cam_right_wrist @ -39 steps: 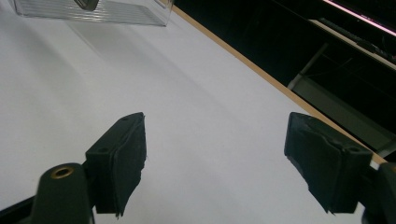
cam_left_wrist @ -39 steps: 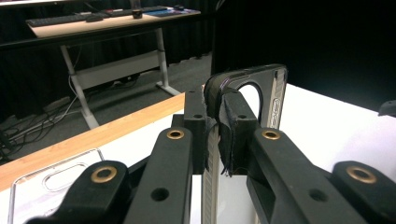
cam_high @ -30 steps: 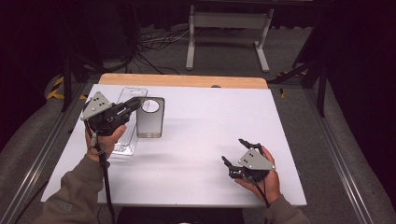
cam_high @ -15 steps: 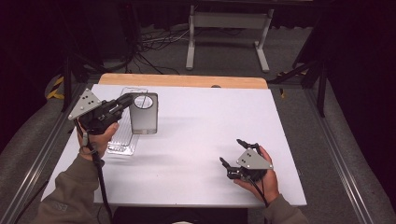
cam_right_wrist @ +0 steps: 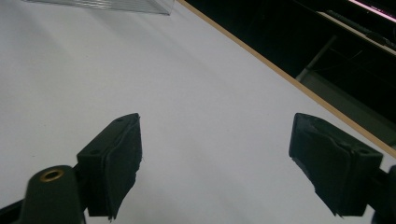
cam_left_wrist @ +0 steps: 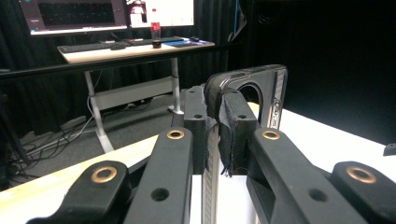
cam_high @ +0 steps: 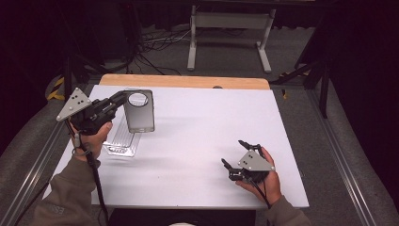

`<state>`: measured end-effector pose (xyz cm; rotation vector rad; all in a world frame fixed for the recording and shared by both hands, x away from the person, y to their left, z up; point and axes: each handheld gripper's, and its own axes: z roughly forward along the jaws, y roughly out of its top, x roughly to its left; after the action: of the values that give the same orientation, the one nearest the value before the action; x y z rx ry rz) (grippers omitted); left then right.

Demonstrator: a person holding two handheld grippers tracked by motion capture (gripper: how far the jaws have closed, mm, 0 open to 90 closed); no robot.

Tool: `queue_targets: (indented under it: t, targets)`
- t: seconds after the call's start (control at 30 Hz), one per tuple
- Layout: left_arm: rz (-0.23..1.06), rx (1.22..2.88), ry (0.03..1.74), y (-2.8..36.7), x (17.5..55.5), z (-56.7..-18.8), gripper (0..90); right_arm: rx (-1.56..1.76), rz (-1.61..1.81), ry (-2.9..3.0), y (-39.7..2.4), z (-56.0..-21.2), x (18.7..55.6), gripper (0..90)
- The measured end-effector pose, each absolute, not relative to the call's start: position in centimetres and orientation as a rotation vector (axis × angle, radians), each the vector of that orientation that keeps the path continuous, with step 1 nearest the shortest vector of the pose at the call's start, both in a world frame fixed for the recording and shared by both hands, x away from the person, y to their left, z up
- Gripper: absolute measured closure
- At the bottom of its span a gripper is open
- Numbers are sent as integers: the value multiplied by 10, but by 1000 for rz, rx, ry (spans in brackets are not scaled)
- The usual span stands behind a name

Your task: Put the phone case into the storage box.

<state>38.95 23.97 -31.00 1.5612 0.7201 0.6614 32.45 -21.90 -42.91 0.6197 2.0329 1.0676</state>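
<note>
High view puts the left claw [cam_high: 126, 96] at the far left of the white worktop [cam_high: 197, 141], pinching the top corner of a grey, translucent, rectangular phone case with a round camera cutout [cam_high: 139, 111]. The case hangs from the claw, lifted clear of the worktop, its back facing the camera. Just below and beside it lies a clear ribbed plastic tray [cam_high: 121, 141], flat on the worktop.

Left gripper view shows the grip closely: the 2 padded jaws are pressed together on the thin edge of the phone case [cam_left_wrist: 261, 93] near the cutout, with the wall of the case sandwiched between the pads [cam_left_wrist: 238, 126].

By my judgement, the case is light and probably flexible, a thin shell that may bend or twist if swung quickly. Its smooth surface looks somewhat slippery, so a hold on the rim next to the cutout, where the wall looks thicker, seems the safest; a grip on the open middle would likely just flex it. It does not look fragile.

The right claw [cam_high: 237, 155] rests low on the near right of the worktop, well apart from the case. Right gripper view shows its jaws spread wide with nothing between them, only bare worktop beyond the pads [cam_right_wrist: 116, 154].
</note>
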Motion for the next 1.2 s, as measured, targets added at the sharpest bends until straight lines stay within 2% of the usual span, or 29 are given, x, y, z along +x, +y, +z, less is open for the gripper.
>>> queue_targets:
  t: [1.2]
  targets:
    - [709, 1520, 748, 265, 394, -312, 822, 625, 1082, 2021, -221, -429, 326, 183]
